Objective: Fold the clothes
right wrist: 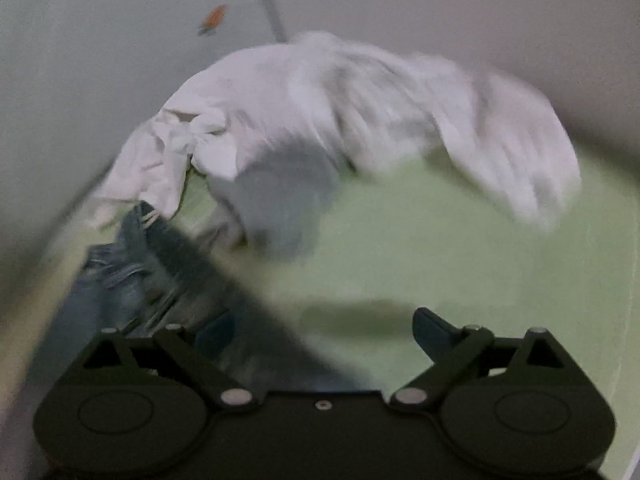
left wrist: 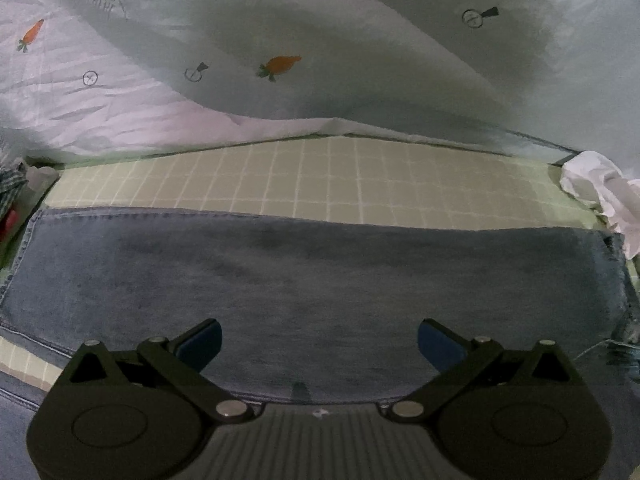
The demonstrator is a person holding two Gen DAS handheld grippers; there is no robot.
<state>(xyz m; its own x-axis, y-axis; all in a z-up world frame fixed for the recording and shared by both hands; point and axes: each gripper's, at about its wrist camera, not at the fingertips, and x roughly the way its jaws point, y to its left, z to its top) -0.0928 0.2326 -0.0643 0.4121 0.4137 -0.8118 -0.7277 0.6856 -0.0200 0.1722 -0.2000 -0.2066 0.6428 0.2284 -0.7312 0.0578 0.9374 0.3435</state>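
with both the left claw [left wrist: 319,342] and right claw [right wrist: 320,330] spread apart and empty, pinch the jeans [left wrist: 320,272] at matching edges for a square fold.

Carrot-print sheet [left wrist: 280,40], green checked mat [left wrist: 320,184]

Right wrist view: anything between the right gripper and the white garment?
Only bare green sheet lies between the open right gripper and the crumpled white garment; the jeans lie off to the left.
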